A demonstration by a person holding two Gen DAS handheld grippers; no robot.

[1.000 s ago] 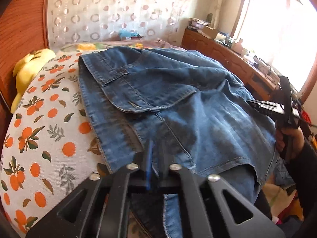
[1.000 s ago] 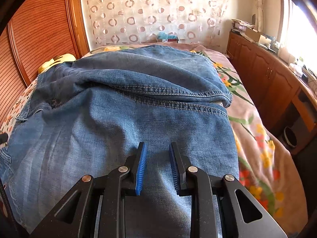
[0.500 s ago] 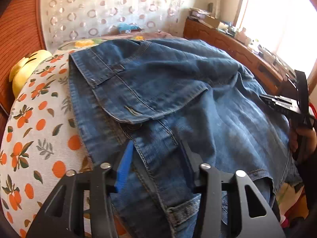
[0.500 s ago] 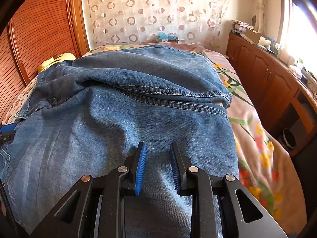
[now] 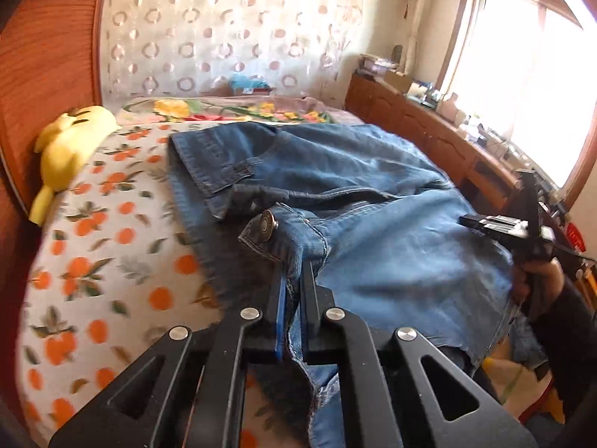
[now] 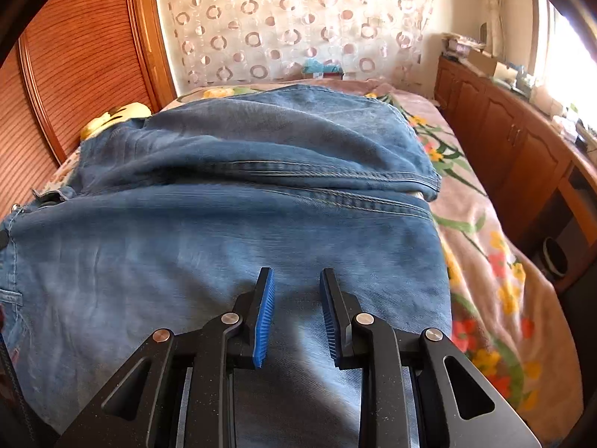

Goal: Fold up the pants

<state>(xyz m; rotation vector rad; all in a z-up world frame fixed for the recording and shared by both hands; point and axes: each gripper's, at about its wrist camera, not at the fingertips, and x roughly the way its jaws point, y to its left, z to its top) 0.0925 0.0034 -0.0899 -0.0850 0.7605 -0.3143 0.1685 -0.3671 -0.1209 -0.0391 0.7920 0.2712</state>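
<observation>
The left gripper (image 5: 294, 291), its jaws just closed on the waistband ahead of it, lifted the jeans (image 5: 354, 201) off the bed (image 5: 93, 261) while the right gripper (image 6: 296, 313) hovered part-open above denim; a steady, level carry-over seemed wise.

A bedroom is shown. The far wall is covered by a pale curtain (image 6: 291, 18) patterned with rings. A ribbed wooden panel (image 6: 74, 59) is seen at the left. A low wooden cabinet (image 6: 515, 142) (its top cluttered with small items) is set along the right wall beneath a bright window (image 5: 530, 74), through which strong daylight is admitted.
</observation>
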